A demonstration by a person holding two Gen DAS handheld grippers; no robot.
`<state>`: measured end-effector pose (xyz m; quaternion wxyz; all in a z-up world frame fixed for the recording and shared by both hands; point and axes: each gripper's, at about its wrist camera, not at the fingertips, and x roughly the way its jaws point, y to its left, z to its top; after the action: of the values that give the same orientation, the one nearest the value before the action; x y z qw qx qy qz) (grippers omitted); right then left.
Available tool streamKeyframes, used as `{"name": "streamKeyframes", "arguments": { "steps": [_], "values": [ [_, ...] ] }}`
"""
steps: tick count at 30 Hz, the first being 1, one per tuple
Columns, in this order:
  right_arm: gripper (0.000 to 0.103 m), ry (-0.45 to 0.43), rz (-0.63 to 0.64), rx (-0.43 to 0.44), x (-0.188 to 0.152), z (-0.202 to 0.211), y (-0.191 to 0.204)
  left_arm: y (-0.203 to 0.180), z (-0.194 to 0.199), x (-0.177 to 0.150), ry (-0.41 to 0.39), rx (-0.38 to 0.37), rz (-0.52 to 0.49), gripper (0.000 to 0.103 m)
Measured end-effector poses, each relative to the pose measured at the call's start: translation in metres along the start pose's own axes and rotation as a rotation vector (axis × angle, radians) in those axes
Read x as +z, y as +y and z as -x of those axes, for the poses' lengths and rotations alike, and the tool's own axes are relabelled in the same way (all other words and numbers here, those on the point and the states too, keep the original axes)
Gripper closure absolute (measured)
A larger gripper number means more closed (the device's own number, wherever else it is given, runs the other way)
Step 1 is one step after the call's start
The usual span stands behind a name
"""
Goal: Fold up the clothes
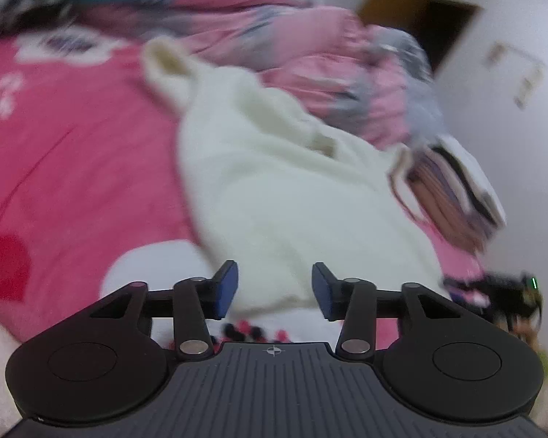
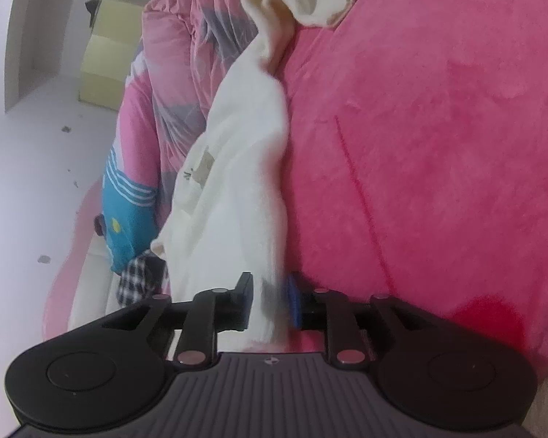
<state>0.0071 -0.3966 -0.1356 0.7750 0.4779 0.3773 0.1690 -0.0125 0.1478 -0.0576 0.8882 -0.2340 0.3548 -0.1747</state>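
A cream-white fleece garment (image 1: 274, 182) lies stretched over a pink bedspread (image 1: 73, 153). My left gripper (image 1: 274, 288) is open just above the garment's near end, with nothing between its blue pads. In the right wrist view the same garment (image 2: 244, 153) runs away from me as a long narrow band, its far end curled. My right gripper (image 2: 270, 301) is shut on the garment's near edge, cloth bunched between the pads. The other gripper shows at the right edge of the left wrist view (image 1: 504, 292), blurred.
A crumpled pink and grey quilt (image 1: 310, 54) lies behind the garment. Blue striped clothing (image 2: 128, 197) and a checked cloth (image 2: 139, 277) sit at the bed's edge. A stack of folded clothes (image 1: 453, 189) is on the right. White floor (image 2: 36, 146) and a yellow box (image 2: 102, 62) lie beyond.
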Motion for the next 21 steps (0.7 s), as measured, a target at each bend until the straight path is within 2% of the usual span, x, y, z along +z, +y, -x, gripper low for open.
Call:
{"name": "streamKeyframes", "arguments": {
  "steps": [2, 6, 8, 9, 10, 11, 12, 13, 17, 21],
  "values": [
    [0.073, 0.008, 0.015, -0.018, -0.002, -0.001, 0.005, 0.012, -0.011, 0.005, 0.029, 0.014, 0.053, 0.057],
    [0.072, 0.02, 0.031, -0.044, -0.003, -0.004, 0.008, 0.013, -0.029, 0.01, 0.077, -0.021, 0.064, 0.057],
    [0.072, 0.024, 0.043, -0.049, -0.003, -0.005, 0.009, 0.009, -0.036, 0.01, 0.09, -0.014, 0.051, 0.058],
    [0.075, 0.024, 0.059, -0.053, -0.004, -0.006, 0.01, 0.006, -0.039, 0.009, 0.097, 0.003, 0.04, 0.062],
    [0.084, 0.022, 0.076, -0.062, -0.006, -0.007, 0.011, 0.004, -0.042, 0.008, 0.097, 0.028, 0.031, 0.067],
    [0.094, 0.018, 0.098, -0.08, -0.007, -0.009, 0.012, 0.001, -0.045, 0.007, 0.096, 0.054, 0.024, 0.079],
    [0.096, 0.013, 0.114, -0.096, -0.009, -0.011, 0.013, -0.001, -0.045, 0.009, 0.095, 0.069, 0.023, 0.096],
    [0.096, 0.003, 0.119, -0.104, -0.01, -0.011, 0.014, -0.003, -0.044, 0.01, 0.094, 0.081, 0.024, 0.096],
    [0.097, -0.072, 0.194, -0.063, -0.015, 0.017, 0.044, -0.006, -0.003, 0.029, 0.056, 0.028, 0.079, 0.098],
    [0.097, -0.122, 0.235, -0.001, -0.025, 0.059, 0.075, -0.014, 0.045, 0.043, 0.048, -0.016, 0.057, 0.098]
  ]
}}
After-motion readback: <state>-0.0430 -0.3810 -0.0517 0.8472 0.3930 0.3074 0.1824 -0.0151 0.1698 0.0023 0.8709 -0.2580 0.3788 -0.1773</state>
